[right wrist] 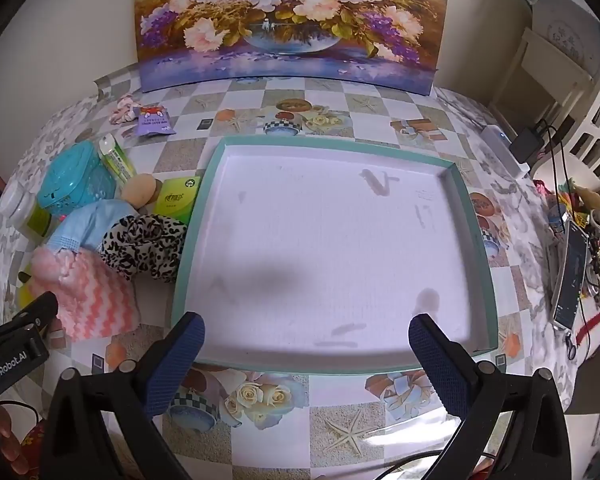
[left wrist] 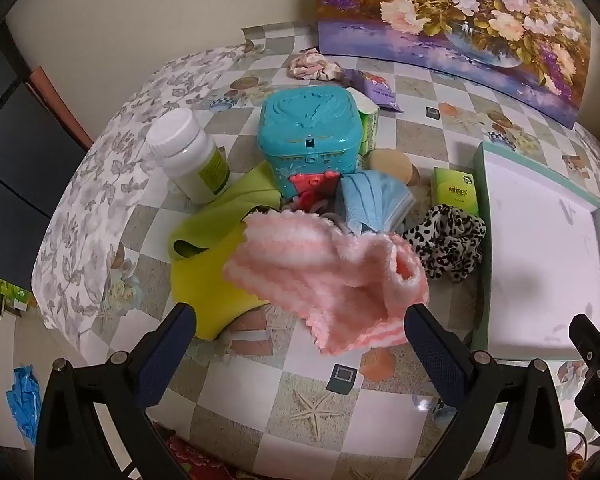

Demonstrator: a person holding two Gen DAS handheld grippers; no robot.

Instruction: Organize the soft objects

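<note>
Checkered floral tablecloth (right wrist: 300,412) beneath flower painting (right wrist: 292,20), teal-rimmed tray (right wrist: 332,150) empty, both grippers' jaws wide apart.

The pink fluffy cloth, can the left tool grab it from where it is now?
Probably yes. The pink fluffy cloth lies on top of the pile, right ahead of the left tool, whose jaws stand wide open and empty. Nothing covers it; only the yellow cloth lies underneath.
</note>
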